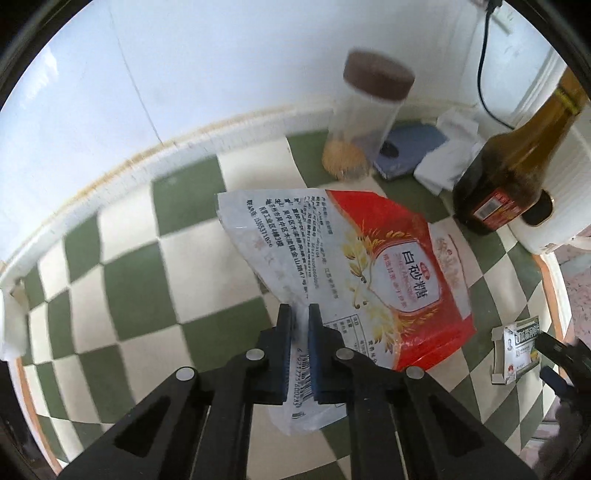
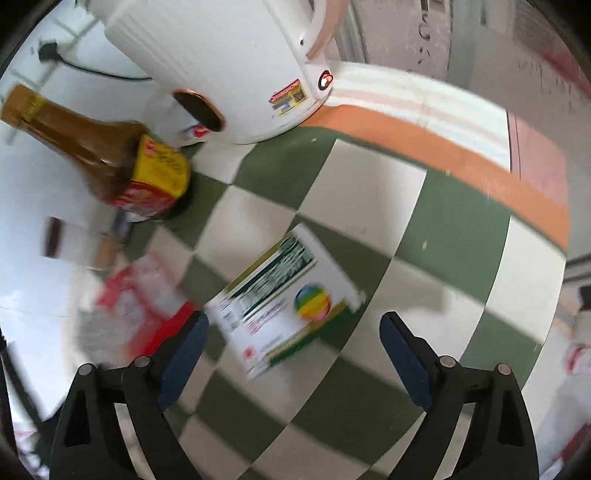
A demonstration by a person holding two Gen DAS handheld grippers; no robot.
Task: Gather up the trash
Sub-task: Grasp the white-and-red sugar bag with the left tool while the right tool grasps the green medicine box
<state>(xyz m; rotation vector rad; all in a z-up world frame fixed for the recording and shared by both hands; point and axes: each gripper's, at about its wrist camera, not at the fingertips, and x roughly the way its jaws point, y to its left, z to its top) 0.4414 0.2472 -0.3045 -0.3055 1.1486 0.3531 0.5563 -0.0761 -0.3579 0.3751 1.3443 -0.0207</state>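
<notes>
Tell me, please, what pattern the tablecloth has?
Green and cream checks on the tablecloth, clearest in the left wrist view.

A checked surface (image 1: 122,295) carries a jar (image 1: 365,118) at 12 o'clock, a dark bottle (image 1: 517,166) at 2, a white kettle (image 2: 229,66) behind it, and tissues (image 1: 447,155) between jar and bottle.

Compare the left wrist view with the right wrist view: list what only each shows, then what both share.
Only left wrist: the left gripper shut on the sugar bag, and a blue pad.
Only right wrist: the open right gripper's jaws, nothing between them, and the kettle's handle.
Shared: sauce bottle, medicine box, checkered cloth.
</notes>
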